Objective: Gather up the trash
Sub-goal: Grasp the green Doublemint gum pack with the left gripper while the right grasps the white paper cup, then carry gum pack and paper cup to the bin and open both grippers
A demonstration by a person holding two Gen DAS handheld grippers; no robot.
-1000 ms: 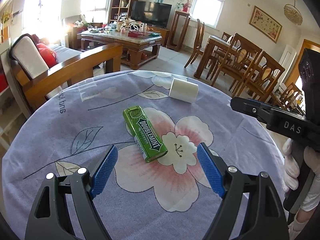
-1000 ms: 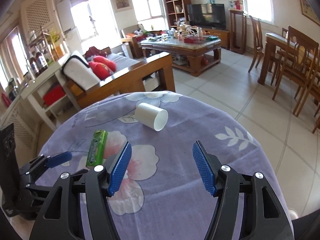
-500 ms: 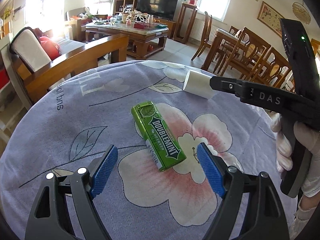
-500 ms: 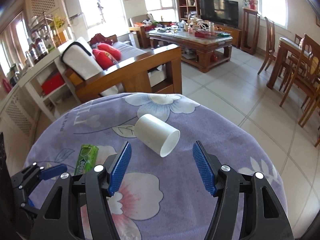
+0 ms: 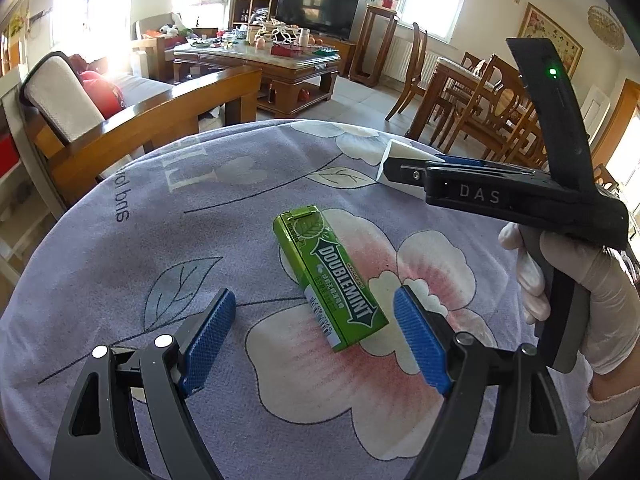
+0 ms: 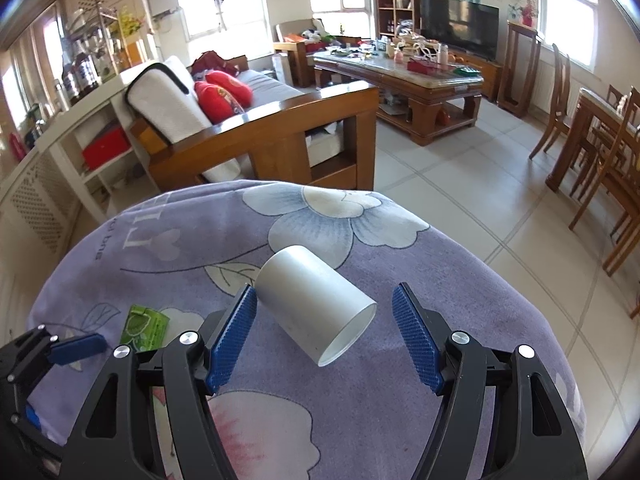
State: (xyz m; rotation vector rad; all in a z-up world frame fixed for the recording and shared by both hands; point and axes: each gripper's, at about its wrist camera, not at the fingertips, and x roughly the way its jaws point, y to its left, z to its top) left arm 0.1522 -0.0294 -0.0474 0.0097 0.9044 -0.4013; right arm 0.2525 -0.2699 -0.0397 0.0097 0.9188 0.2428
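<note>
- Left gripper (image 5: 314,336): jaws spread wide, holding nothing; green gum pack (image 5: 330,278) lies flat on the flowered cloth (image 5: 168,208) between the pads, apparently untouched
- Right gripper (image 6: 324,336): jaws closing; white paper cup (image 6: 314,304) on its side between them, left pad close to its base, contact unclear

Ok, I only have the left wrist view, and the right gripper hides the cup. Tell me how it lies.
Observer: The white cup lies on its side on the cloth, open mouth toward the right gripper.
Operator: Now give me the jaws.
Observer: They are closing with the cup between them, not pressing it yet. The right-side pad stands clear of the rim.
</note>
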